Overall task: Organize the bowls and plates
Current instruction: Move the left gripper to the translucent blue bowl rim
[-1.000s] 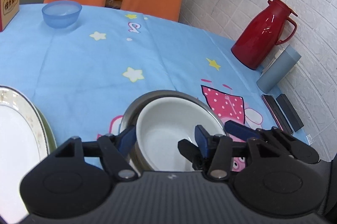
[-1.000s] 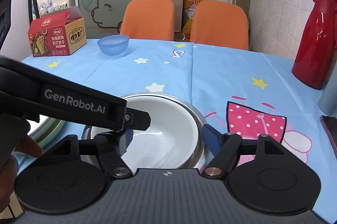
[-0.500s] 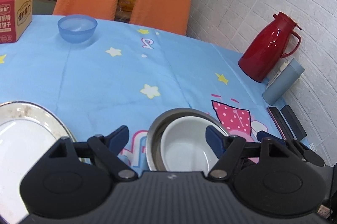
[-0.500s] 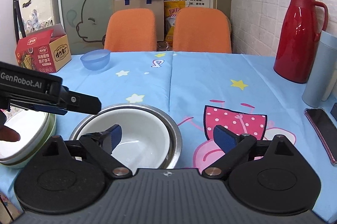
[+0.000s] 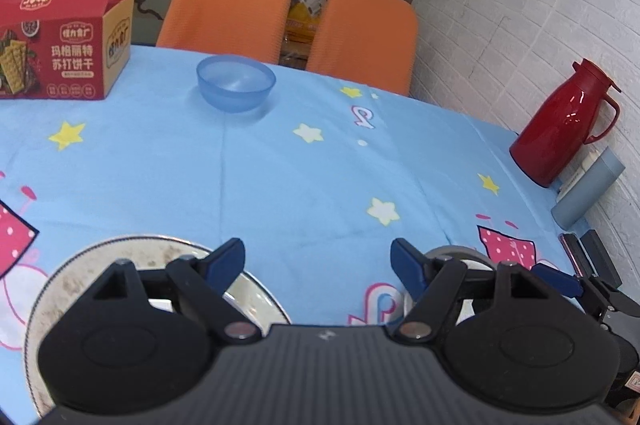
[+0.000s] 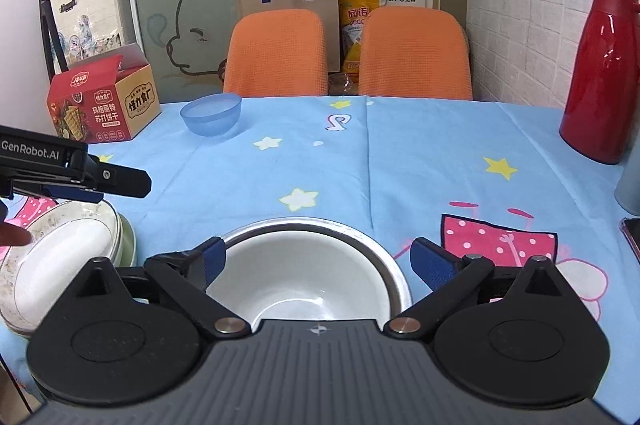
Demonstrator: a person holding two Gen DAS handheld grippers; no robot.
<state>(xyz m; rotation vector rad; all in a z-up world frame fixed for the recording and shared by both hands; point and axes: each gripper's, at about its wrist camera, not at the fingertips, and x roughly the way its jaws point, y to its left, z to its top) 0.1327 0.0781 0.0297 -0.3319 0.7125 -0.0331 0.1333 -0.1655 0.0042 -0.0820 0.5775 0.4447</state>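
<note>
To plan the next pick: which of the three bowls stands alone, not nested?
The blue bowl near the red box. The white bowl sits inside the steel bowl.

Both tongs stand spread and empty, the left tongs (image 5: pixel 318 261) beside the right tongs (image 6: pixel 318 261).
</note>
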